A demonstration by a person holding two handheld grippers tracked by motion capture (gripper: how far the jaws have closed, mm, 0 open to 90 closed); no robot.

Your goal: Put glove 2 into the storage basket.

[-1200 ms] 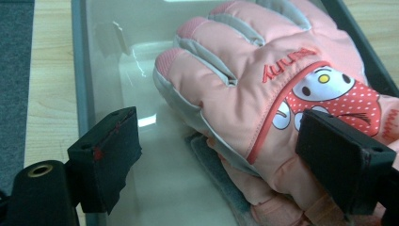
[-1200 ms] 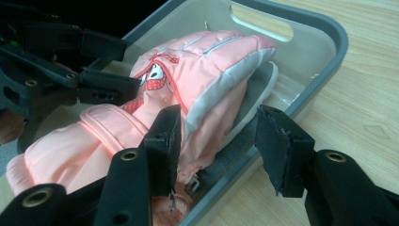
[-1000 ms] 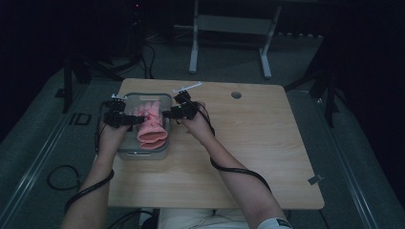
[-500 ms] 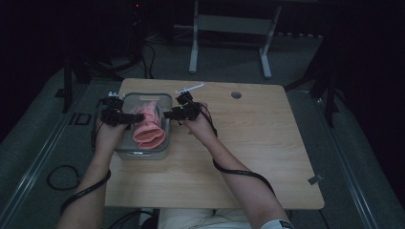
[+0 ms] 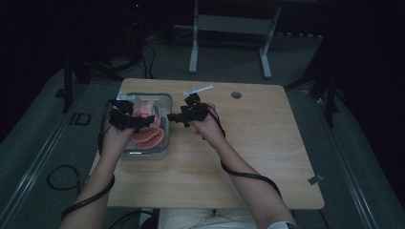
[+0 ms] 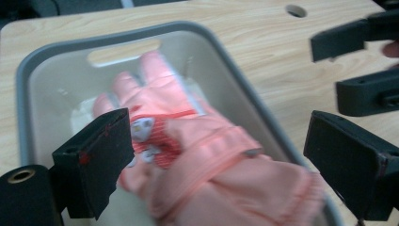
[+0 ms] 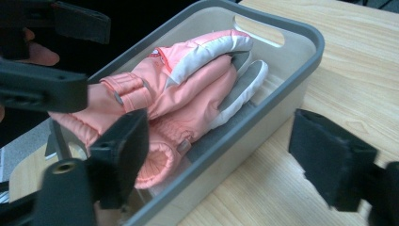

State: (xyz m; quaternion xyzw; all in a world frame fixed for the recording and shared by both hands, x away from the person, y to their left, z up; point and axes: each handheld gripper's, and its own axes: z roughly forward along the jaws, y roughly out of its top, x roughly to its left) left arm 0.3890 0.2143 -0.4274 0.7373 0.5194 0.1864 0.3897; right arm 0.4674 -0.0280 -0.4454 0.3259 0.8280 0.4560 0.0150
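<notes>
Pink gloves (image 7: 188, 89) in the grey bin (image 7: 301, 61) at the table's (image 5: 248, 157) far left corner
Left gripper (image 6: 216, 160) and right gripper (image 7: 216, 155) both gape wide, holding nothing, poised over the bin's two long sides

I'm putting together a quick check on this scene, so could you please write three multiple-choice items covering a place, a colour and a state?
1. Where do the gloves lie?
A. inside the grey bin
B. on the bare table
C. on the floor

2. What is the gloves' main colour?
A. blue
B. pink
C. green

3. How do the jaws of the right gripper stand?
A. shut on a glove
B. shut on the bin's rim
C. open, holding nothing

Answers: 1 A, the bin's walls surround them; 2 B, pink with grey-white palms in the right gripper view; 3 C, the jaws stand wide apart, straddling the bin's near wall.
</notes>
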